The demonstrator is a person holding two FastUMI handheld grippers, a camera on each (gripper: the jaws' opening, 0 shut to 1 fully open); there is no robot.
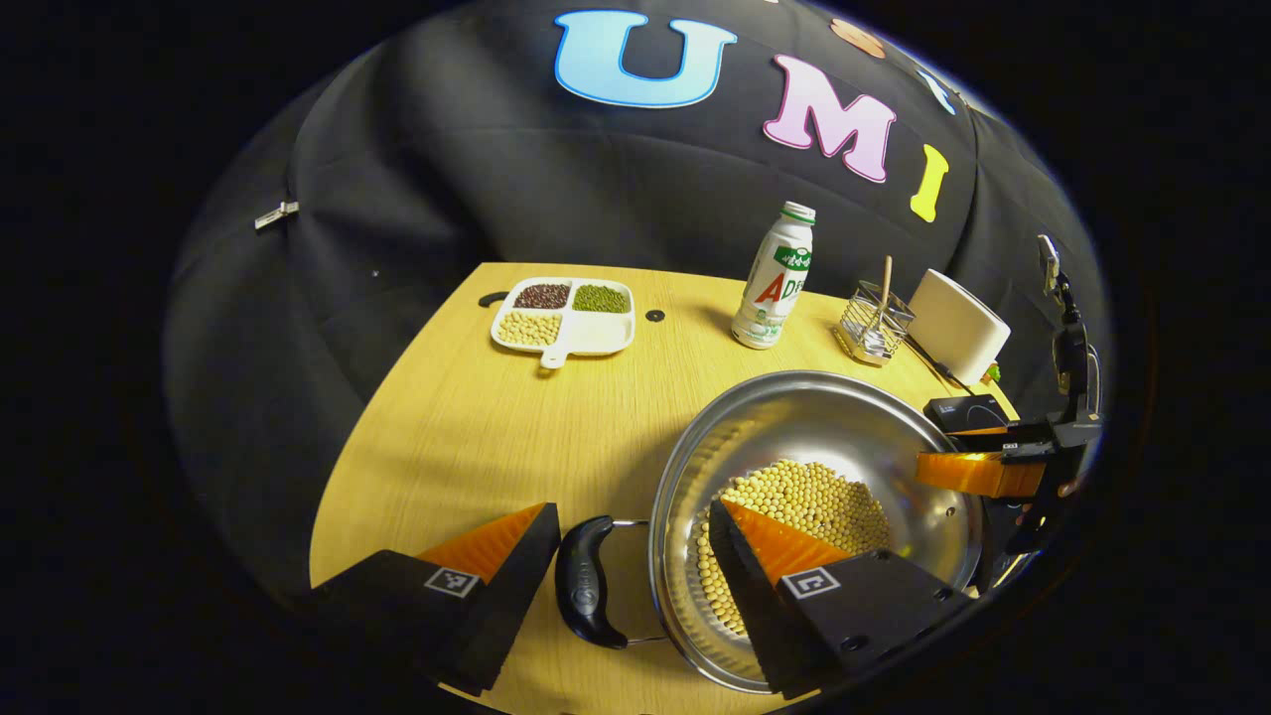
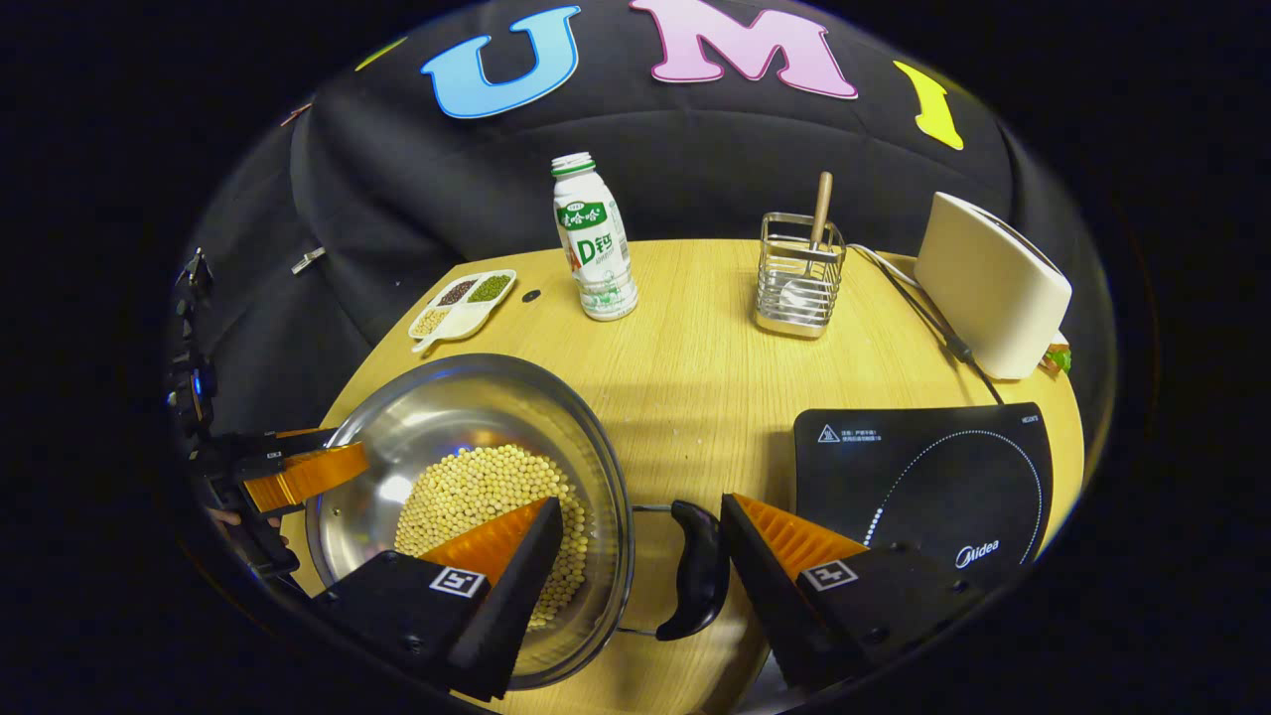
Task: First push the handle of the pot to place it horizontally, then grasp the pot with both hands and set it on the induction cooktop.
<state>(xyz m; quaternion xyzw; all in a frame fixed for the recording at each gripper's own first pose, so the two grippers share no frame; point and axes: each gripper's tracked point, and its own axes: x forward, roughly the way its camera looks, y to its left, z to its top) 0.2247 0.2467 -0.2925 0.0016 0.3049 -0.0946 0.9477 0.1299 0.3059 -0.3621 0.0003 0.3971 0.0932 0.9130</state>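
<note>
On the wooden table, near its front edge:
Pot: a steel pot (image 1: pixel 824 437) holding pale beans (image 1: pixel 809 516) is being seen resting on the tabletop, beside the induction cooktop (image 2: pixel 923 487) and not on it.
Pot handles: one dark side handle (image 1: pixel 584 581) is being shown lying level on wire loops at the rim; the other handle (image 2: pixel 698 568) is being shown the same way on the side toward the cooktop.
Left gripper (image 1: pixel 635 576): its fingers are being held spread apart, one inside the pot over the beans, one outside, with the rim and handle standing between them; neither finger is being pressed on the handle.
Right gripper (image 2: pixel 640 571): the jaws are likewise being kept parted, straddling the rim and the near handle, one finger inside the pot, the other just beside the cooktop; no squeeze is being shown.
Table (image 2: pixel 695 357): a light wood-grain top is being lit warmly, with the pot's shadow falling on it.
Farther back: a divided dish of beans (image 1: pixel 566 316), a drink bottle (image 2: pixel 594 238), a wire holder with a spoon (image 2: pixel 799 273) and a white appliance (image 2: pixel 993 288) with a cord are being seen standing well apart.
Room: black cloth is being seen hanging behind the table as the booth wall.
</note>
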